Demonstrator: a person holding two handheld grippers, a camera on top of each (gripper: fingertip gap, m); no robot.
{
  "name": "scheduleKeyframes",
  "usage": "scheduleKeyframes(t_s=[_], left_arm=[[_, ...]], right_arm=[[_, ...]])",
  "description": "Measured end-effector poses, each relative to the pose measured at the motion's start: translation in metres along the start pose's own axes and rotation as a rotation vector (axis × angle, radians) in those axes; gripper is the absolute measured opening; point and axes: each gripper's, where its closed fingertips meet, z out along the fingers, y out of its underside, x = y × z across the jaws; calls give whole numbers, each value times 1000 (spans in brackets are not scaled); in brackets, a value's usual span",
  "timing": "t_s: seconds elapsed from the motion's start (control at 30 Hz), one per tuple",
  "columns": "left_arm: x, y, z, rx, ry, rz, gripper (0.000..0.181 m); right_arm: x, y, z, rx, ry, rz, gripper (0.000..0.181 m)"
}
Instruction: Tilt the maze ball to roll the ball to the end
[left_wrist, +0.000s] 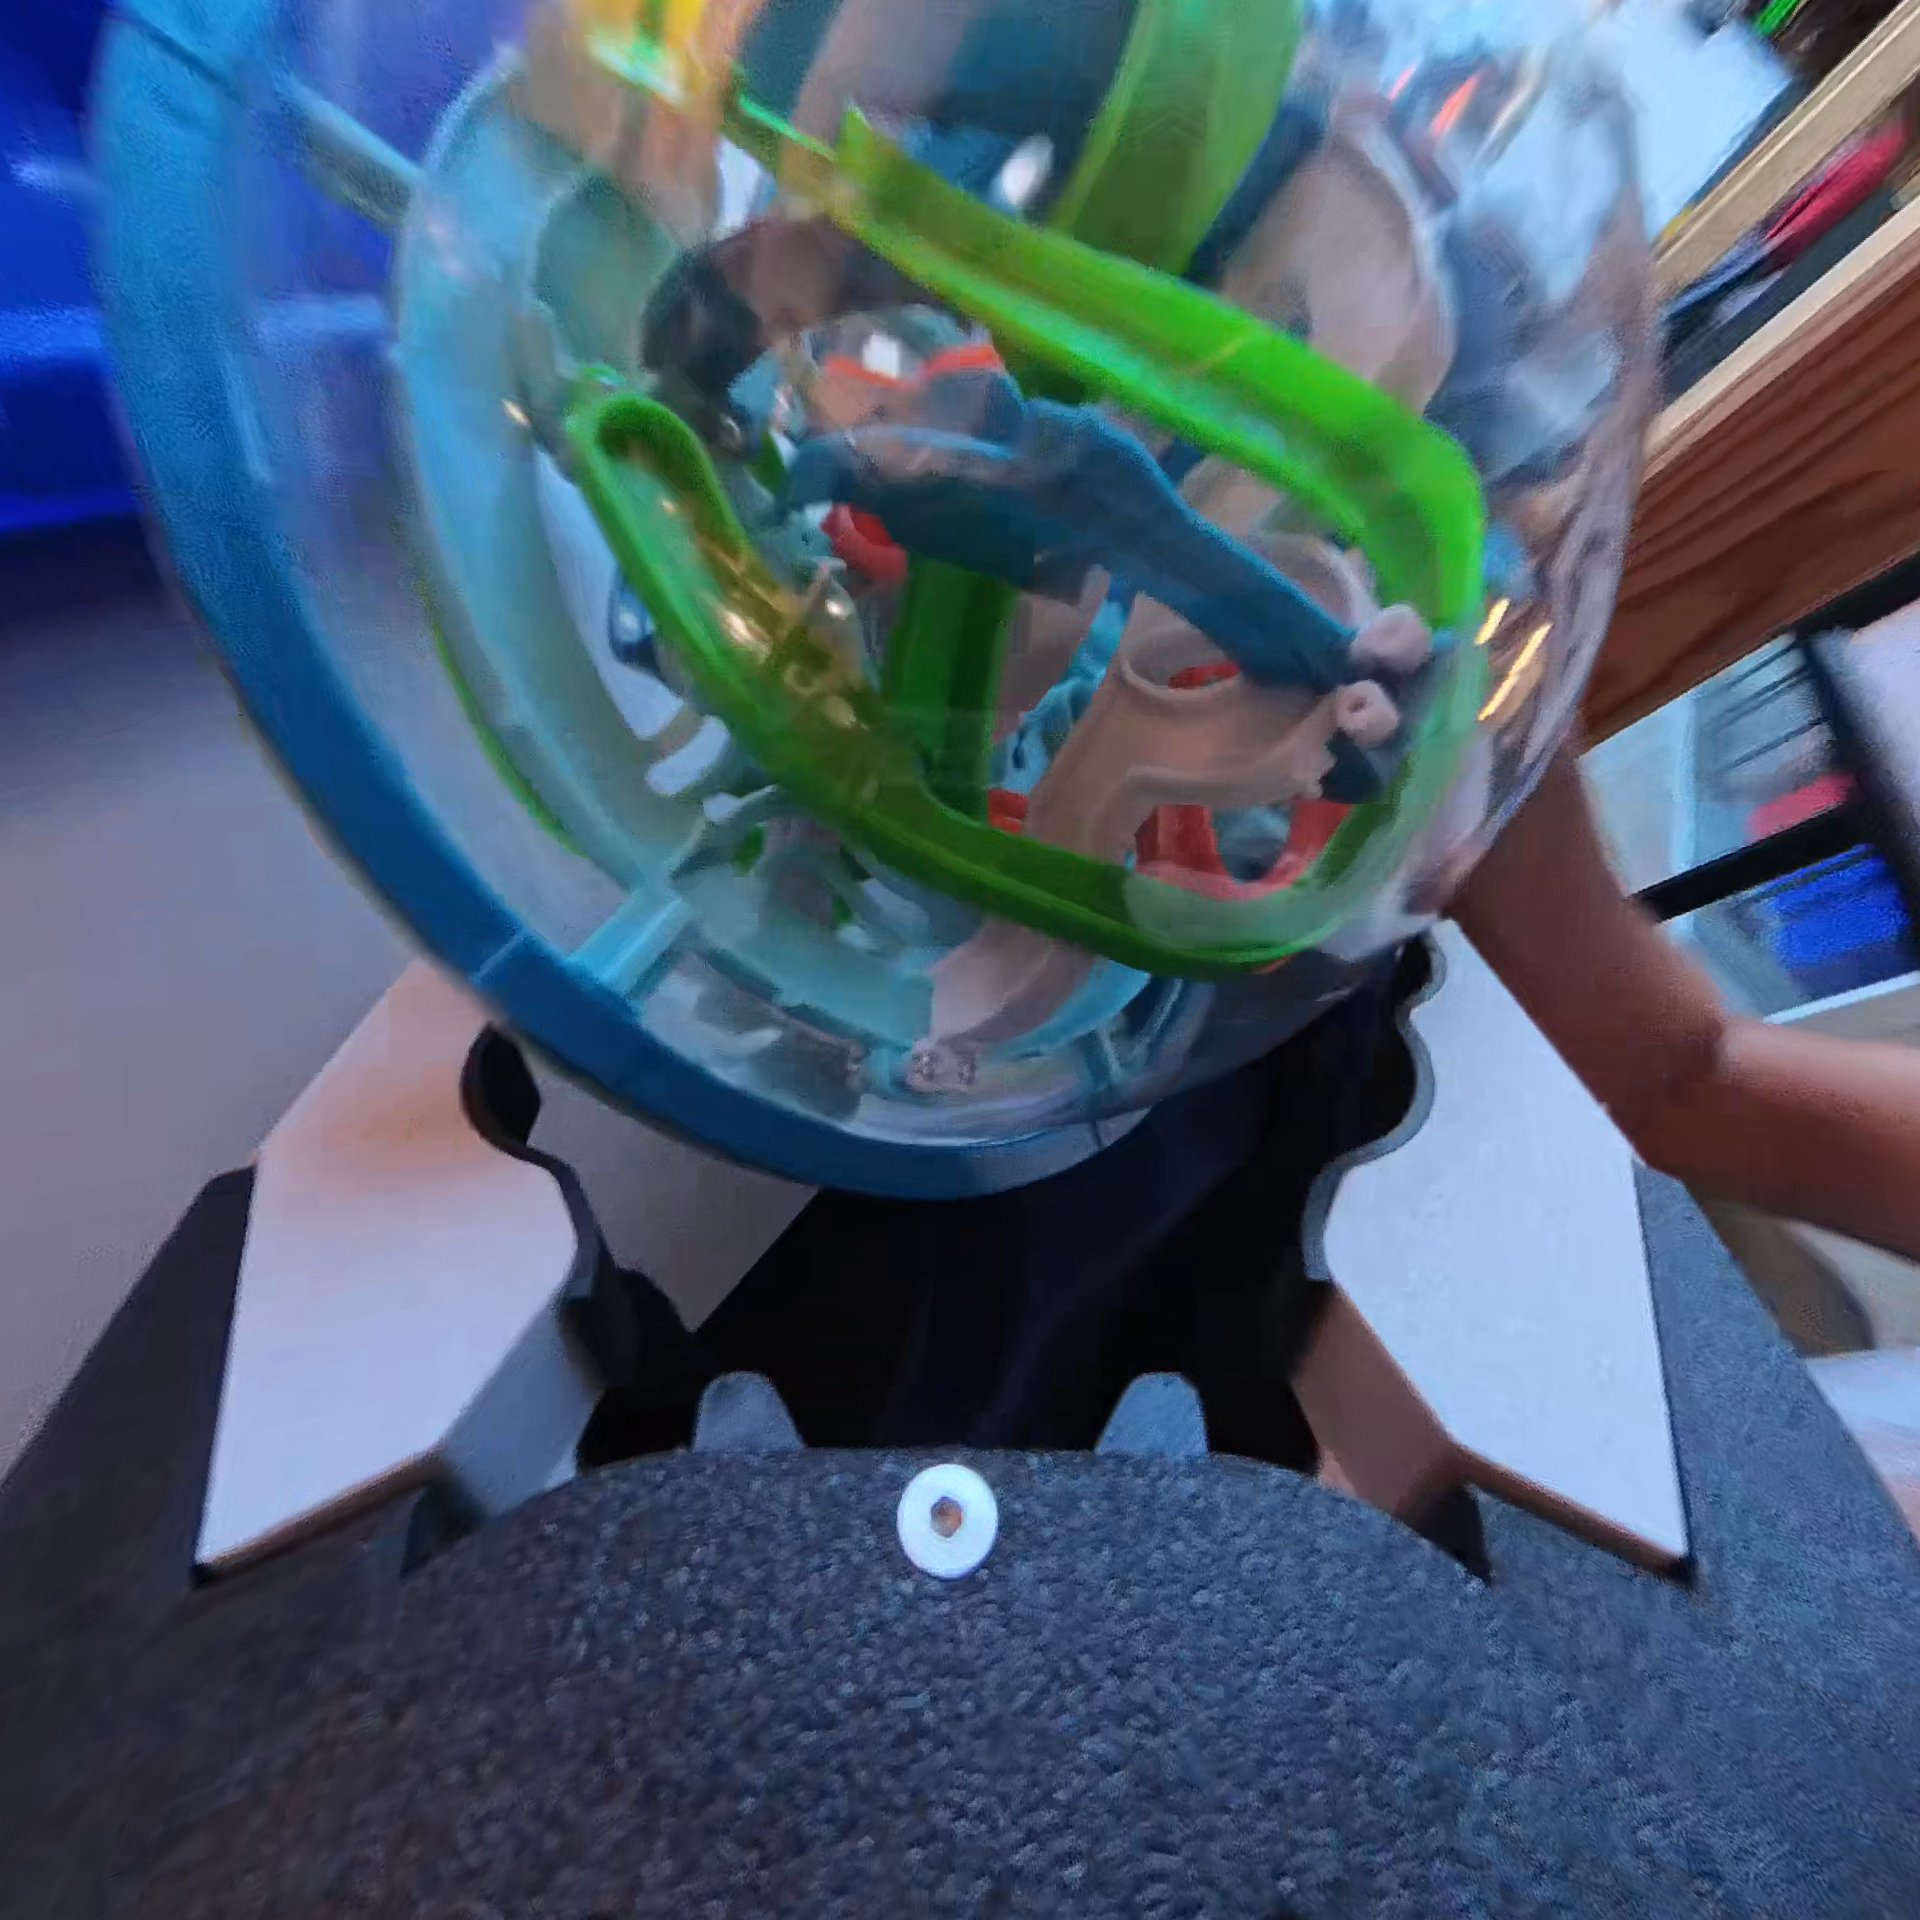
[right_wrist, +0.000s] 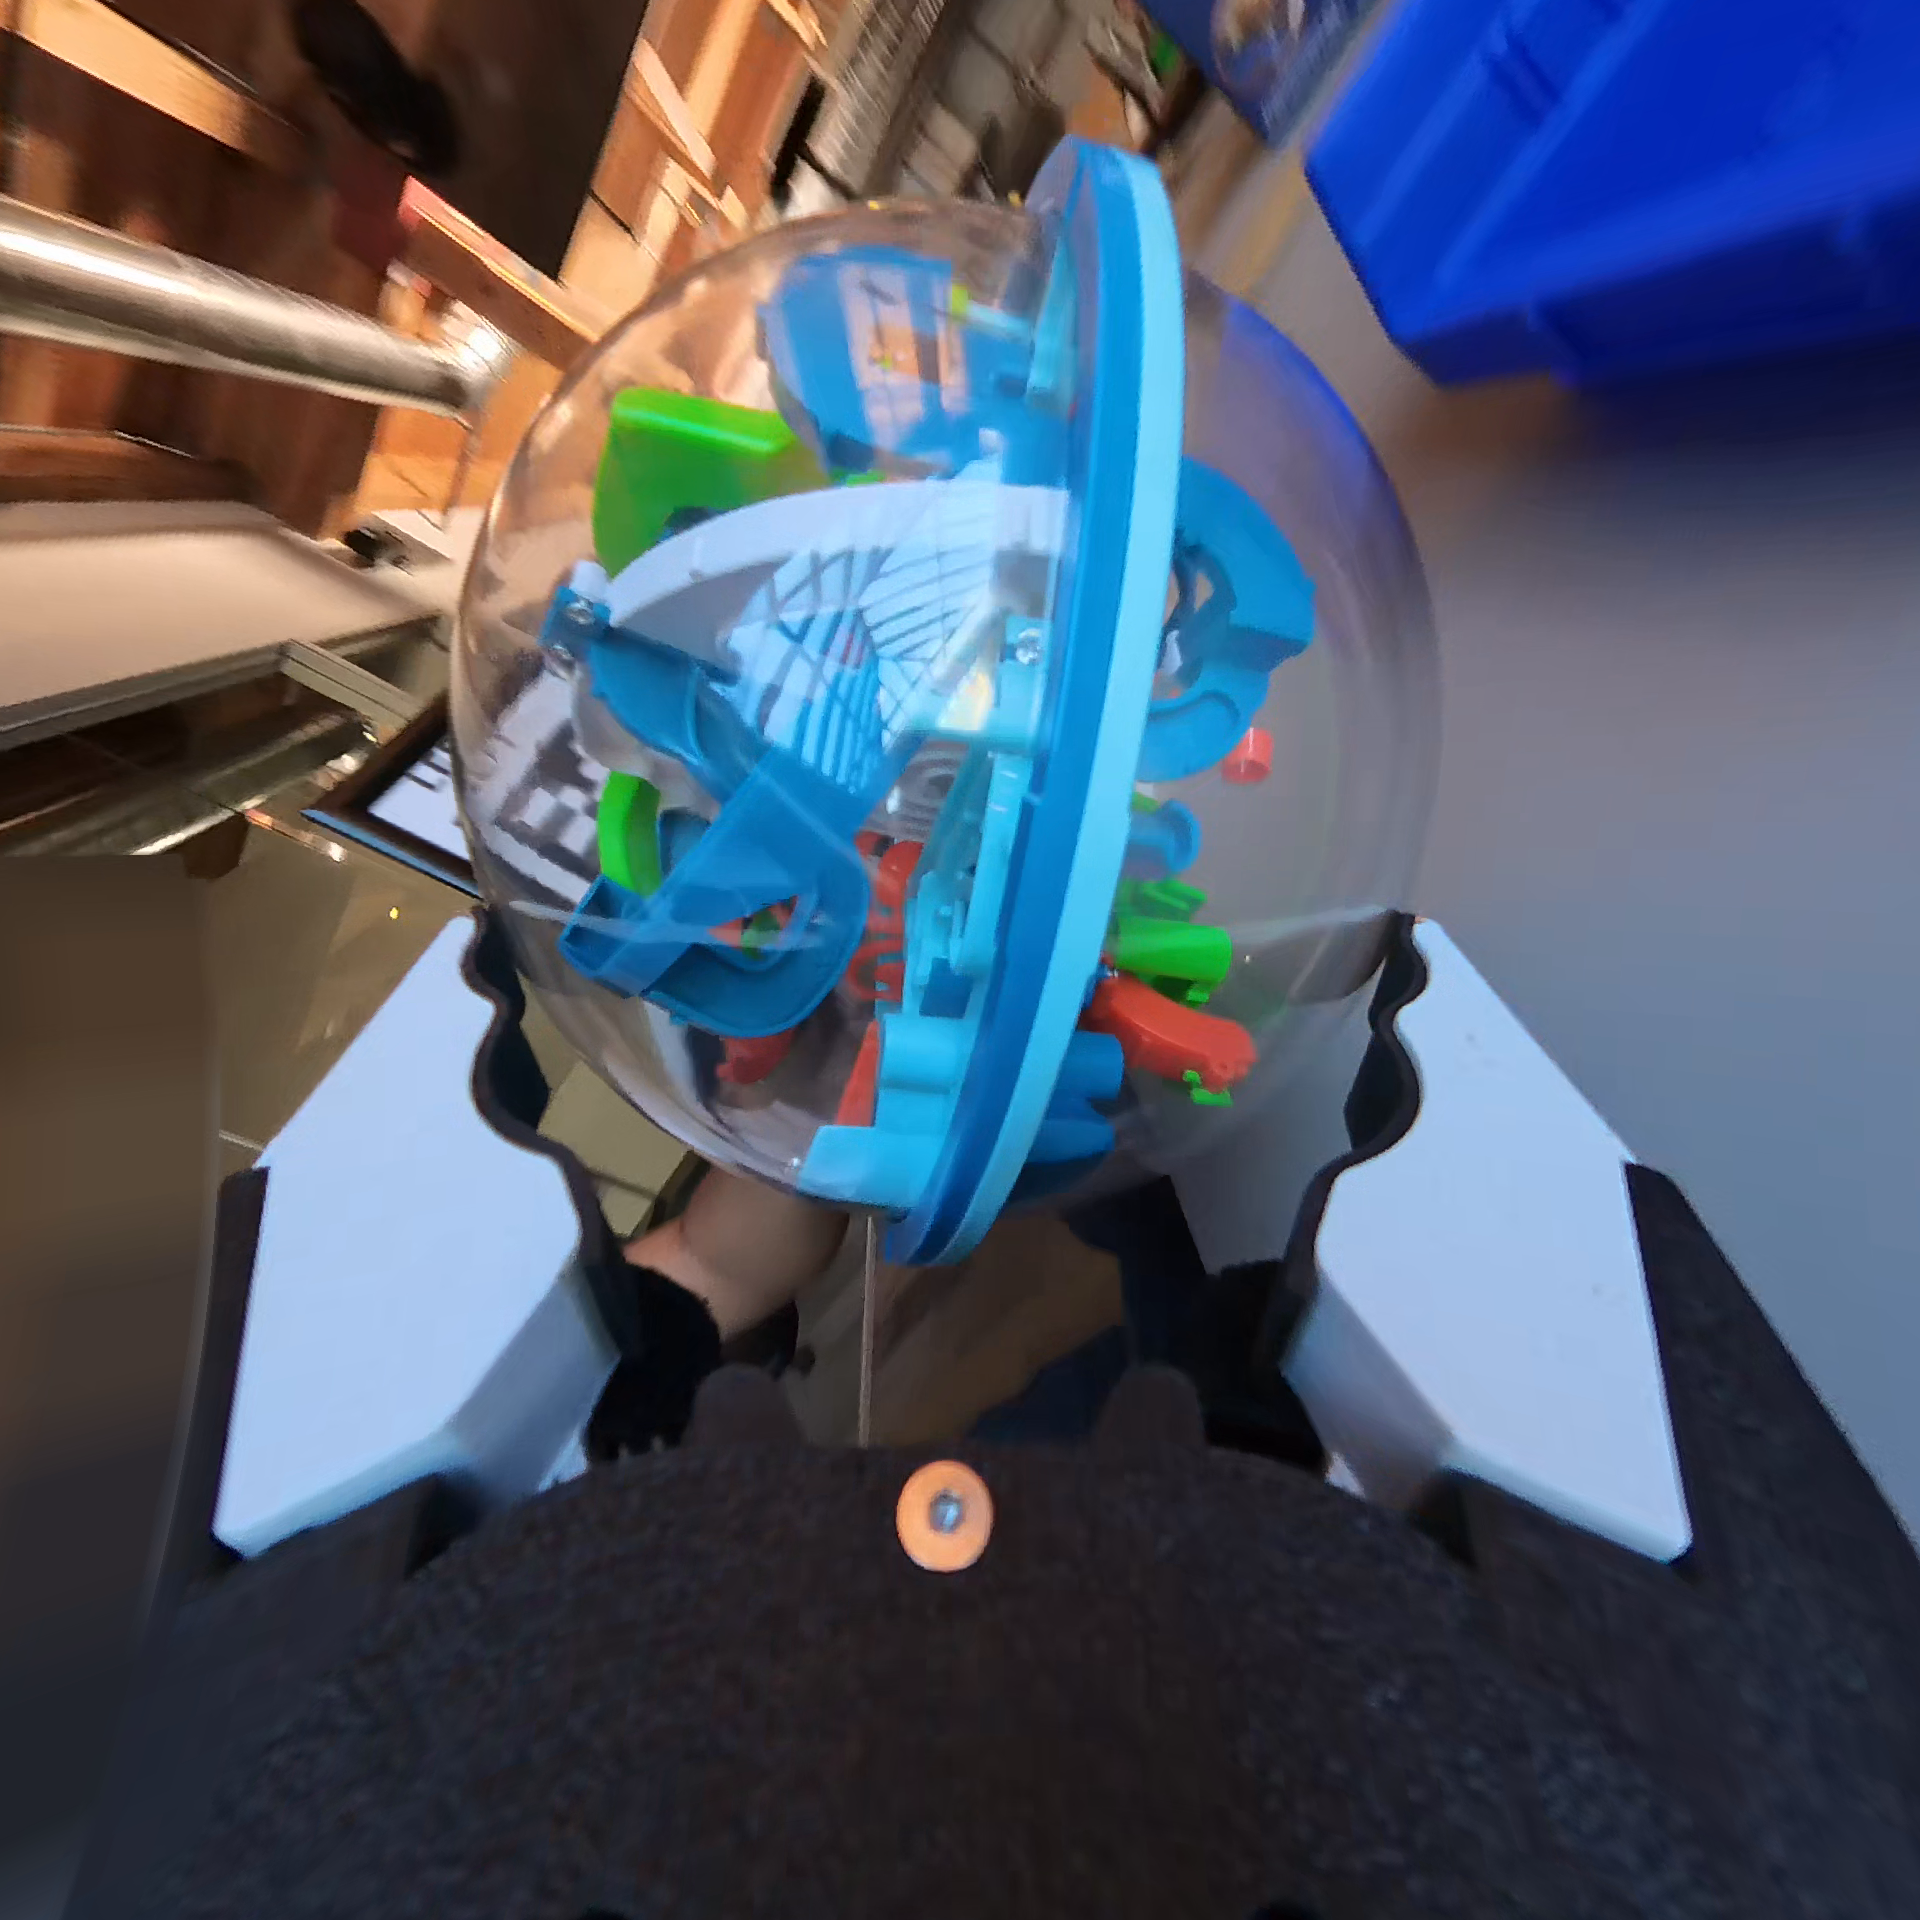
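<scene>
Item: maze ball, a clear plastic globe with a blue rim round its middle and green, blue, red and tan tracks inside; held up in the air, clear of any surface, between two claws. Left claw: spread wide, fingers cradling the underside of the globe, the rim lying slantwise across the left of that view. Right claw: likewise wide, fingers pressed to either flank of the globe, the rim standing nearly on edge. The small ball inside cannot be picked out in either view, so progress along the track cannot be told. Handling, as a judgement: light, hollow, stiff, with a smooth and slippery shell that would crack or pop open if dropped; the best purchase looks to be on opposite flanks of the shell or against the rim, turning slowly. Surroundings: grey floor beneath; blue bins at the far side; wooden shelving and a metal bar close by; a person's forearm reaching in just right of the globe. The shelving and the forearm look nearest to fouling a wide tilt.
</scene>
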Motion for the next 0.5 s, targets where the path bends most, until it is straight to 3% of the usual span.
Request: scheduleKeyframes(t_s=[0.1, 0.27, 0.43, 0.5], left_arm=[[-5, 16, 7, -64, -36, 33, 158], [-1, 38, 10, -113, 25, 107, 158], [1, 46, 2, -125, 69, 243, 157], [-13, 40, -6, -115, 28, 325, 154]], right_arm=[[9, 5, -1, -47, 8, 45, 155], [21, 6, -6, -84, -6, 104, 155], [25, 2, -9, -109, -57, 147, 154], [26, -1, -9, -126, -73, 163, 154]])
